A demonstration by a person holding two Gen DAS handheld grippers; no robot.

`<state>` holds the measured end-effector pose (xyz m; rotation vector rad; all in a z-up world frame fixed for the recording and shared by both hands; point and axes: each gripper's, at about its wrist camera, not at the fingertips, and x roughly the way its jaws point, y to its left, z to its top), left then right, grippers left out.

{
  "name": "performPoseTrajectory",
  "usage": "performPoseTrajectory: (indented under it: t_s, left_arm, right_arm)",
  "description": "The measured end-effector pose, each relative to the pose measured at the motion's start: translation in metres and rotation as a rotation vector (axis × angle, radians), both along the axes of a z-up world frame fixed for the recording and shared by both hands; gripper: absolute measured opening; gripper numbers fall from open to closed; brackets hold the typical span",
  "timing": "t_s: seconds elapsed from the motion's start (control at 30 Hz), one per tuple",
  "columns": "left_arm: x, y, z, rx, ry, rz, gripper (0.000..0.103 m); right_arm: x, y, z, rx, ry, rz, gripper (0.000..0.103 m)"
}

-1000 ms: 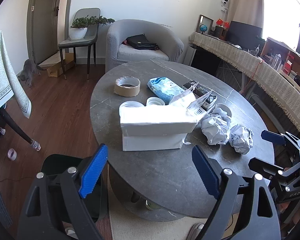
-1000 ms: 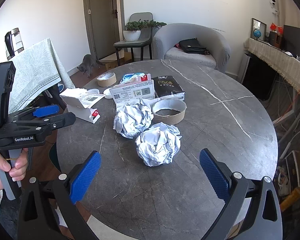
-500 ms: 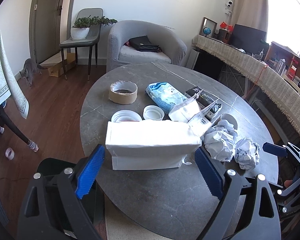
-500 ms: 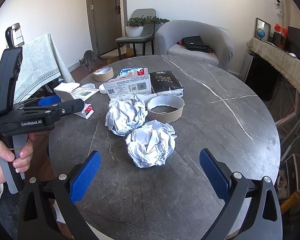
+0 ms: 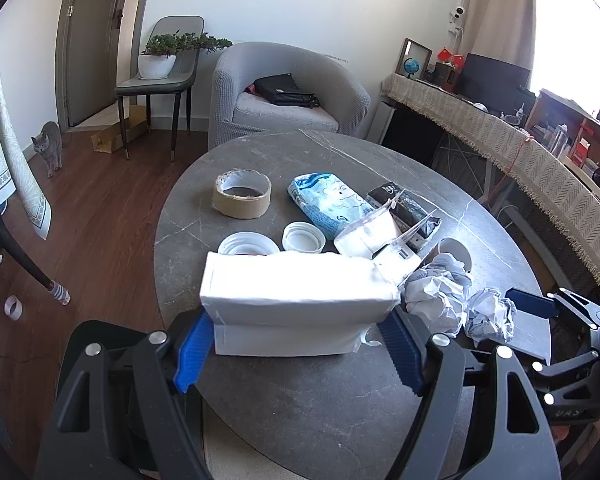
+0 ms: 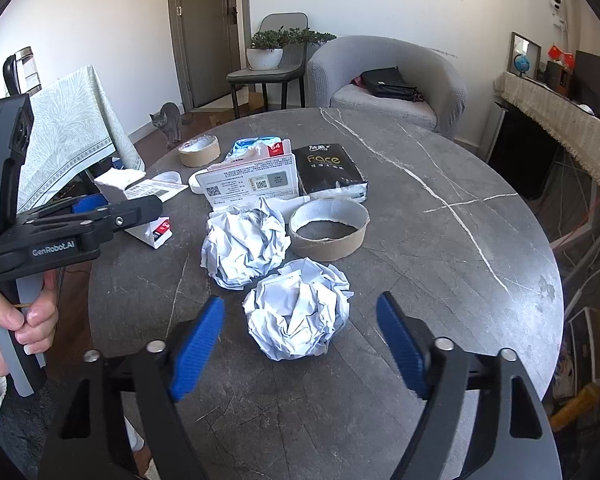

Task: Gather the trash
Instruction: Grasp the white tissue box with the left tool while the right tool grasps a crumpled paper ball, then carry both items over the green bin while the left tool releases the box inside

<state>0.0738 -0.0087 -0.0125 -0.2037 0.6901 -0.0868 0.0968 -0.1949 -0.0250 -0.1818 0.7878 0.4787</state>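
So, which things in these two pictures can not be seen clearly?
- White box, left wrist view: glare washes out its top, and whether the left tongs touch its sides is unclear.
- Lids, left wrist view: the box hides their near edges.
- Card, right wrist view: print too small to read.
- Paper ball, right wrist view: its far side is hidden; the right tongs stand open around it.

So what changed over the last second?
The left gripper moved forward until its fingers bracket the white box, and narrowed; contact is unclear. The right gripper advanced on the near paper ball and narrowed, jaws clear of it. Tape rolls, lids and packets on the table stayed put.
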Motion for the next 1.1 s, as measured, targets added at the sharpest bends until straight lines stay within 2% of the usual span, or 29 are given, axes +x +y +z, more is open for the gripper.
performPoseTrajectory:
  t_s: [0.17,0.27,0.33,0.4,0.57,0.73,1.1]
  left_arm:
    - [-0.008,0.002,0.009,-0.019,-0.028,-0.017,0.078]
    - [-0.01,0.006,0.013,-0.029,-0.041,-0.02,0.078]
    - [-0.012,0.011,0.015,-0.036,-0.051,-0.018,0.078]
    - [-0.014,0.017,0.019,-0.04,-0.063,-0.008,0.078]
    - [-0.018,0.037,0.024,-0.044,-0.078,0.028,0.078]
    - [-0.021,0.061,0.023,-0.018,-0.066,0.067,0.078]
    - [-0.026,0.13,-0.01,0.044,0.045,0.136,0.078]
  right_arm:
    - [0.005,-0.001,-0.004,0.01,0.019,-0.023,0.072]
    - [0.009,0.0,-0.006,0.025,0.033,-0.029,0.063]
    - [0.01,0.003,-0.006,0.02,0.038,-0.03,0.052]
    - [0.011,0.004,-0.004,0.017,0.041,-0.037,0.049]
    - [0.008,0.004,0.012,0.016,0.007,-0.08,0.049]
    - [0.003,0.014,0.032,0.057,-0.041,-0.071,0.049]
    - [0.009,0.091,0.044,0.121,-0.058,0.058,0.049]
